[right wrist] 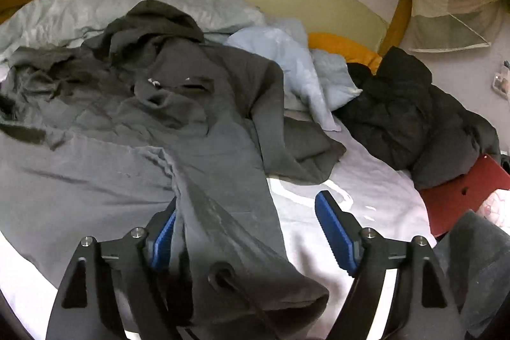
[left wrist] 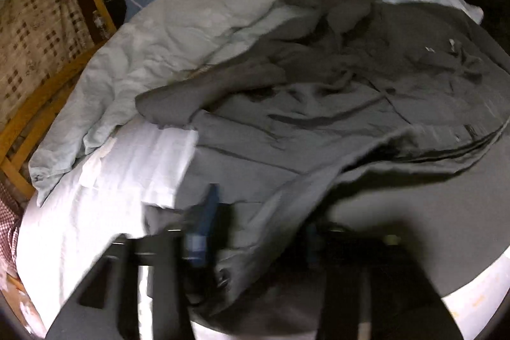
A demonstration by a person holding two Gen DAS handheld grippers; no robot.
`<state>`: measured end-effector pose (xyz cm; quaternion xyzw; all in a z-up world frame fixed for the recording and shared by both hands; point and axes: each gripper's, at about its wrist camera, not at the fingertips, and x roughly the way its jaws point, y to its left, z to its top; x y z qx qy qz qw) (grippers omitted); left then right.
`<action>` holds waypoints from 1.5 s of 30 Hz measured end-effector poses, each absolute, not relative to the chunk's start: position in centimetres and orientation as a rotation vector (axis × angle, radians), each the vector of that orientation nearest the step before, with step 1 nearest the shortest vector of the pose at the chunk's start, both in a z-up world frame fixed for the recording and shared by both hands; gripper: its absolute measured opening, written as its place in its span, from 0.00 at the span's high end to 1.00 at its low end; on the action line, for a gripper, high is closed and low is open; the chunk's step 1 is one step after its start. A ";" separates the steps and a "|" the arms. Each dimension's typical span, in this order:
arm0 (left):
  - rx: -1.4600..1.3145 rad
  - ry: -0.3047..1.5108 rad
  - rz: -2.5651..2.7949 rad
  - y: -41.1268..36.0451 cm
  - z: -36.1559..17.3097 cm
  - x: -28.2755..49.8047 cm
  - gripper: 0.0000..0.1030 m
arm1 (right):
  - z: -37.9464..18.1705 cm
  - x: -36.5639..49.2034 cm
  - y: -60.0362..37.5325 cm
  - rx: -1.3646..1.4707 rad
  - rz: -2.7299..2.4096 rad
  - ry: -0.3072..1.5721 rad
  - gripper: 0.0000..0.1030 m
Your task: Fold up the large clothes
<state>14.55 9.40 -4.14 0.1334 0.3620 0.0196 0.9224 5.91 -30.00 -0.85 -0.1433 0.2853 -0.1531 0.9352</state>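
Observation:
A large dark grey garment (left wrist: 318, 104) lies crumpled on the bed's white sheet (left wrist: 95, 196), its hood bunched at the far end. In the blurred left wrist view my left gripper (left wrist: 258, 231) sits low over the garment's near edge. Its blue pads stand apart with a fold of grey cloth lying loose between them. In the right wrist view the same garment (right wrist: 191, 117) runs toward me. Its hem with a drawstring eyelet (right wrist: 220, 273) lies between the wide-open fingers of my right gripper (right wrist: 245, 231). The cloth rests against the left pad (right wrist: 164, 236), and the right pad (right wrist: 334, 231) is bare.
A pale blue-grey duvet (right wrist: 95, 5) is heaped behind the garment. A light blue pillow (right wrist: 287, 53), an orange cloth (right wrist: 344, 47) and a black jacket (right wrist: 408, 117) lie to the right. A red flat object (right wrist: 462, 193) sits at the bed's right edge. The wooden bed frame (left wrist: 41, 104) runs along the left.

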 end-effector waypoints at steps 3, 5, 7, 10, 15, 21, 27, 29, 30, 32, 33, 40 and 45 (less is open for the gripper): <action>0.232 0.713 0.047 11.2 -3.2 14.3 0.21 | -0.1 5.3 -30.5 -0.295 -0.334 0.525 0.13; 0.226 0.688 0.097 12.2 -2.6 14.0 0.12 | 0.9 4.6 -30.9 -0.283 -0.368 0.483 0.08; 0.205 0.693 0.102 13.1 -2.3 13.8 0.10 | 1.9 3.9 -31.9 -0.244 -0.351 0.458 0.01; 0.221 0.690 0.134 13.4 -2.3 13.5 0.09 | 3.1 2.8 -33.3 -0.221 -0.407 0.415 0.00; 0.232 0.688 0.143 13.2 -2.4 13.2 0.08 | 3.9 1.3 -36.6 -0.175 -0.534 0.393 0.00; 0.081 0.723 -0.102 14.5 -0.7 12.0 0.08 | 4.7 -0.6 -38.9 0.075 -0.288 0.390 0.04; 0.067 0.751 -0.128 15.1 -0.9 12.0 0.08 | 1.9 1.8 -36.3 0.163 -0.050 0.522 0.47; 0.078 0.747 -0.148 15.3 -0.7 11.9 0.08 | 0.2 2.9 -35.1 0.126 -0.028 0.593 0.49; 0.084 0.742 -0.168 15.4 -0.5 11.9 0.08 | -0.4 3.4 -34.6 0.100 -0.025 0.628 0.49; 0.121 0.713 -0.168 15.4 0.0 11.5 0.08 | -1.3 3.8 -33.9 0.040 -0.049 0.656 0.49; 0.134 0.710 -0.172 15.5 0.2 11.2 0.08 | -1.6 4.1 -33.8 0.018 -0.064 0.663 0.49; 0.362 0.831 -0.371 11.8 -1.4 8.7 0.08 | -2.7 5.0 -35.1 0.081 -0.125 0.695 0.41; 0.330 0.884 -0.156 13.1 -3.0 11.6 0.08 | -2.9 5.1 -35.0 0.075 -0.143 0.709 0.40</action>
